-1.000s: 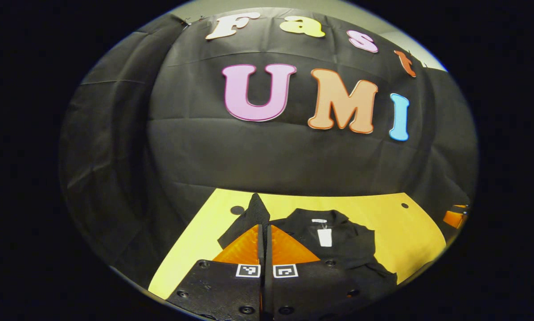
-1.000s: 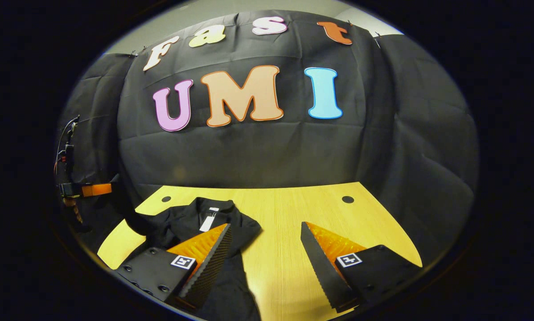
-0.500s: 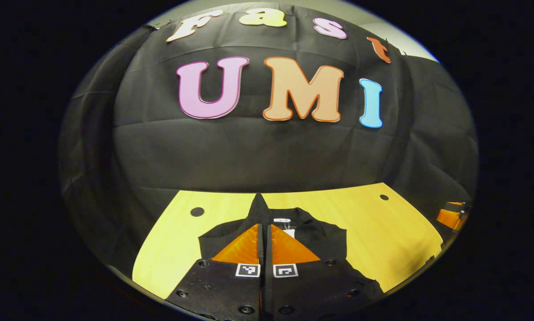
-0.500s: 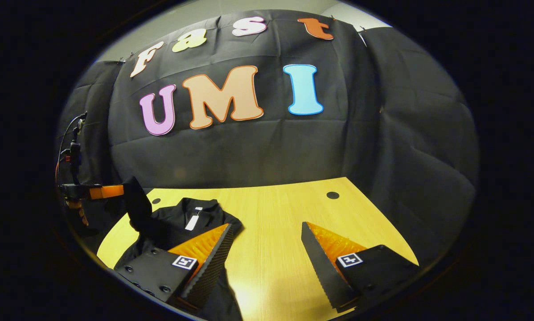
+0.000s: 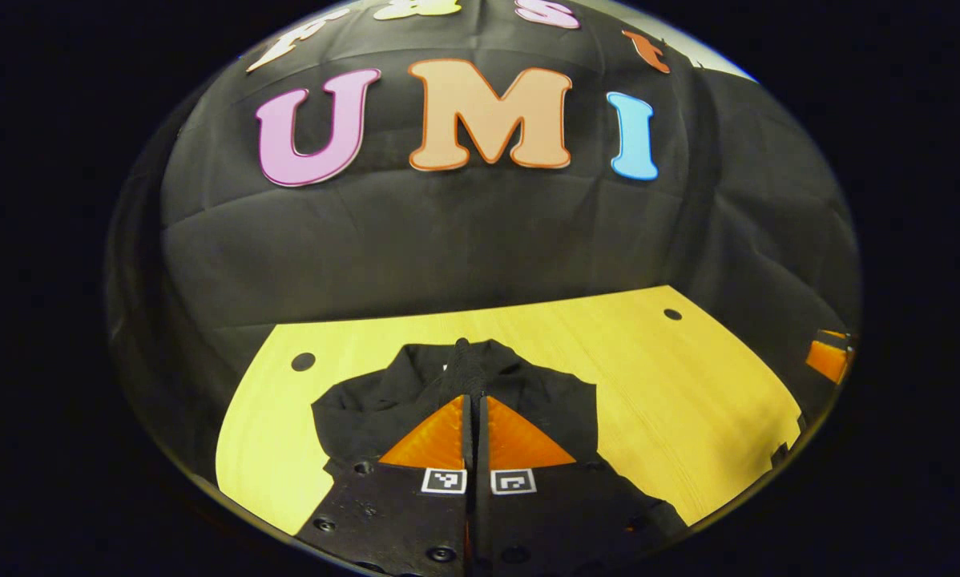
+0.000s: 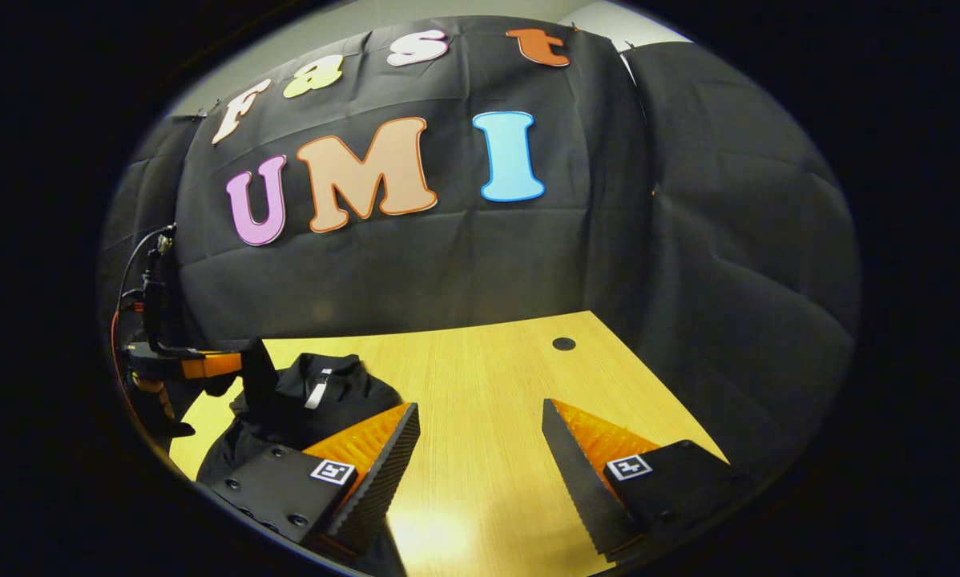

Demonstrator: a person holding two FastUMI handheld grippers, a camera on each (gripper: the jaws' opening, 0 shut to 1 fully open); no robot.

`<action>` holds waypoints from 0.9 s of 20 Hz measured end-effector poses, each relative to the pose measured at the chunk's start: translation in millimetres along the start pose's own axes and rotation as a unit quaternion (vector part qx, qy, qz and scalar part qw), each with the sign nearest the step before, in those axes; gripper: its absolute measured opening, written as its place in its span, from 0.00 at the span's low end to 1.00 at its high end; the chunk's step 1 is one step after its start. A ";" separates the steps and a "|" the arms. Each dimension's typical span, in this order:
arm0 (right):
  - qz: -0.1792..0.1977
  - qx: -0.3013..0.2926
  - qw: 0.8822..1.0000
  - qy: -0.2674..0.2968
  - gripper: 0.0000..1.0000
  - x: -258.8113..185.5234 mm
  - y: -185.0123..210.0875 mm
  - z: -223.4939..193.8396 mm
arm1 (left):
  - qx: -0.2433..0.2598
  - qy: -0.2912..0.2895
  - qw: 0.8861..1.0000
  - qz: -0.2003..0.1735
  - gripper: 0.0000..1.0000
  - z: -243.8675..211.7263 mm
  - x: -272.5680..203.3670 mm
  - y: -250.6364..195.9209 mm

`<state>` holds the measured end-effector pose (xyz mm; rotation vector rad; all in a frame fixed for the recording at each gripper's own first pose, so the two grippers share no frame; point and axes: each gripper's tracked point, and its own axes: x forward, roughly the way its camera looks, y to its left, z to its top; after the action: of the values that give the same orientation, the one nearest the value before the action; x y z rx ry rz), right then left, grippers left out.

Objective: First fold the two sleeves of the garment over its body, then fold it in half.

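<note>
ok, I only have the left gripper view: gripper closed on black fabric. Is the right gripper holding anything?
Observer: No. The right gripper view shows the right gripper open, with nothing between its fingers, low over the table.
Operator: Is my sleeve off the table?
Observer: It looks so. Seen from the side, the left gripper holds the sleeve raised beside the garment.
Operator: Collar tag showing?
Observer: Yes, a white tag lies at the collar, just past the raised sleeve.
</note>
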<state>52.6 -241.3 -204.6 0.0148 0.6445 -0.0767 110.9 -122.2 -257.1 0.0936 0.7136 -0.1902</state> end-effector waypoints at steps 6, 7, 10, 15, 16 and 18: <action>-0.001 -0.002 1.000 0.008 0.97 -3.0 -10.9 -11.6 | 0.024 -0.009 0.999 -0.023 0.53 -8.1 12.7 -29.7; 0.002 -0.005 1.000 0.009 0.98 -1.8 -10.4 -12.9 | 0.026 -0.034 0.999 -0.025 1.00 11.4 11.7 -33.7; 0.021 -0.009 1.000 0.008 0.98 -1.4 -3.6 -14.3 | 0.047 -0.074 0.996 -0.003 0.96 36.4 -6.9 -27.7; 0.060 -0.020 0.998 -0.001 0.98 -6.8 22.1 -16.6 | 0.027 -0.096 0.995 0.033 0.94 34.4 -53.3 -2.1; 0.064 -0.022 0.998 0.000 0.98 -10.1 28.3 -19.5 | 0.021 -0.095 0.994 0.042 0.95 28.8 -64.9 6.3; 0.075 -0.025 0.997 -0.005 0.98 -21.3 47.0 -24.5 | 0.016 -0.098 0.994 0.056 0.94 17.4 -89.1 25.0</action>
<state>24.6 -192.1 -211.8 0.0146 0.6334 0.0832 61.3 -87.8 -184.9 0.1440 0.5087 -0.1020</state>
